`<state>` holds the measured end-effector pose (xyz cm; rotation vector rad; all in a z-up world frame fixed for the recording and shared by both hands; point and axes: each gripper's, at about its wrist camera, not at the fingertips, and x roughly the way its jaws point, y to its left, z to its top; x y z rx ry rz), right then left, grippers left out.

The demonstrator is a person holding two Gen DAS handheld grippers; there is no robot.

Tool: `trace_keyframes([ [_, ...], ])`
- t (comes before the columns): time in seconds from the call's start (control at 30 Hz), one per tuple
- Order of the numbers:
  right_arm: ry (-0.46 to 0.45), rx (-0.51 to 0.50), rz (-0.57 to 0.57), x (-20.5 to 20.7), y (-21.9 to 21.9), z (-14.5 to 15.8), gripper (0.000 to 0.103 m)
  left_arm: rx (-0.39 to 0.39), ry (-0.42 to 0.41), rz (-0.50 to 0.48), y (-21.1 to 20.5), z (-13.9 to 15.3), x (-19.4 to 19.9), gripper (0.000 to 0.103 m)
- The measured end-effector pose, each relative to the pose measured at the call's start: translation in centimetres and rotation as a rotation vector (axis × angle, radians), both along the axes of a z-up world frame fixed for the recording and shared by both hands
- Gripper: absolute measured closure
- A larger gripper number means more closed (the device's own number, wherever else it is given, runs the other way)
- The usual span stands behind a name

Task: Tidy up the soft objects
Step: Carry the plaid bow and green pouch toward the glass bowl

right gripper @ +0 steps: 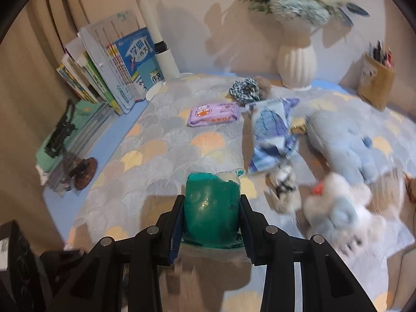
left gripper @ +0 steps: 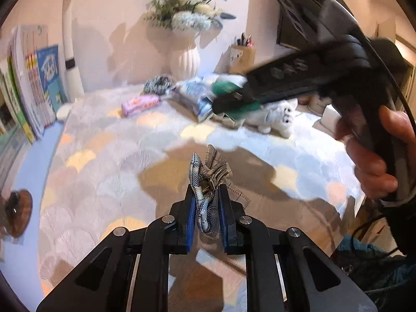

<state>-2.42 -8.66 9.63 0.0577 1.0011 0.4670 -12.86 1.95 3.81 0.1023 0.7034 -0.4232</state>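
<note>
1. Blue-padded fingers [left gripper: 192, 215] of the left gripper [left gripper: 206, 217], at the bottom centre of the left wrist view, are pinched nearly together on a plaid fabric bow [left gripper: 209, 179]. The bow's long axis runs up the frame, and its loops fan toward the upper right beyond the fingertips.
2. Clamped partway closed, the right gripper [right gripper: 212, 215] holds a green soft pack [right gripper: 212, 205] at the lower centre of the right wrist view. The pack stands lengthwise along the fingers, its clear end pointing up the frame.
3. Both held things hang above the scallop-patterned mat [right gripper: 166, 140].
4. On the mat lie a purple wipes pack [right gripper: 214, 113] at upper centre, a blue plush [right gripper: 343, 140] at right and a white plush [right gripper: 340, 208] at lower right.
</note>
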Motion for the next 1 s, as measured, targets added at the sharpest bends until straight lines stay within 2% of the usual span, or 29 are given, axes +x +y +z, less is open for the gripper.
trace_keyframes([
  [0.17,0.005,0.072,-0.055,-2.5,-4.9,1.0,0.065,-0.066,-0.03,-0.051,-2.2,2.0,0.4,0.09],
  [0.23,-0.011,0.076,-0.088,-3.4,-6.6,1.7,0.065,-0.104,-0.026,-0.081,-3.4,2.7,0.9,0.09],
  [0.37,-0.053,0.078,-0.169,-5.7,-10.7,3.4,0.065,-0.128,-0.047,-0.16,-6.7,4.2,1.6,0.09],
  [0.6,-0.097,0.079,-0.324,-8.6,-17.9,5.1,0.065,-0.203,-0.006,-0.309,-13.1,6.5,2.2,0.09],
  [0.73,-0.114,0.081,-0.434,-10.6,-22.9,5.8,0.065,-0.194,-0.004,-0.368,-17.1,7.6,2.2,0.09],
  [0.83,-0.145,0.131,-0.531,-12.3,-27.5,6.4,0.065,-0.162,-0.032,-0.429,-20.8,8.7,1.5,0.09],
  [1.0,-0.192,0.118,-0.668,-14.4,-34.5,8.0,0.065,-0.13,-0.075,-0.516,-26.9,10.8,0.6,0.09],
])
